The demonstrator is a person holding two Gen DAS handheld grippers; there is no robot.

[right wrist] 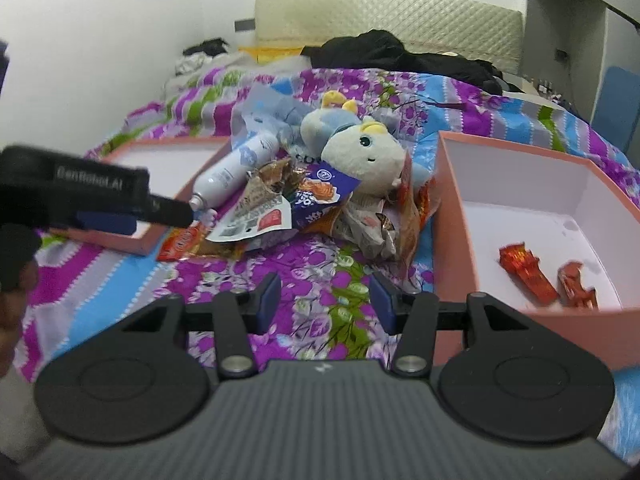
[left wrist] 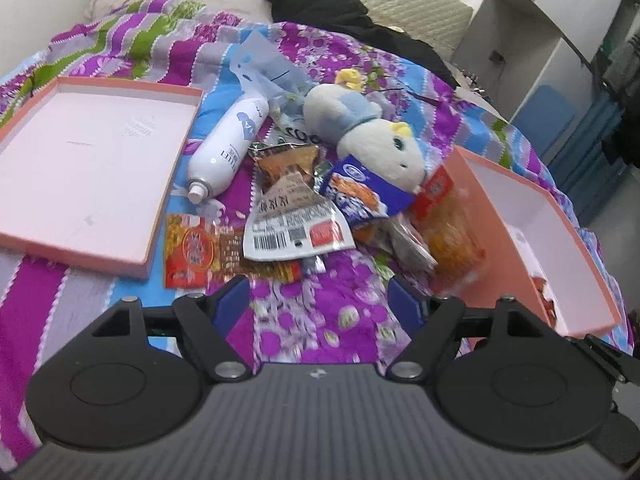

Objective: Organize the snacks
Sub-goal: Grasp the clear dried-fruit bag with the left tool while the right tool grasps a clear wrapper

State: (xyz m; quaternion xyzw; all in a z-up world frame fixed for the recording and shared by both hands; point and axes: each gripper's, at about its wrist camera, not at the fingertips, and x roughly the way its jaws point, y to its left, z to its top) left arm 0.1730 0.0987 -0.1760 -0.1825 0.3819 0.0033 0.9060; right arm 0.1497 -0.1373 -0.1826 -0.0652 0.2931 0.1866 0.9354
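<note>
"GenRobot.AI" on the left tongs, wide and empty; right tongs parted, empty too.

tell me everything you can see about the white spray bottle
The white spray bottle is a slim, smooth cylinder, likely plastic or metal, with blue print and a small white nozzle, no cap. It lies on its side on the flowered bedspread, nozzle toward the camera, beside the shallow pink tray, its far end against a clear plastic bag.

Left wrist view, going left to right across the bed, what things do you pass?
Pink lid → white spray bottle → barcode packet → blue snack bag → orange snack bag → pink box.
</note>
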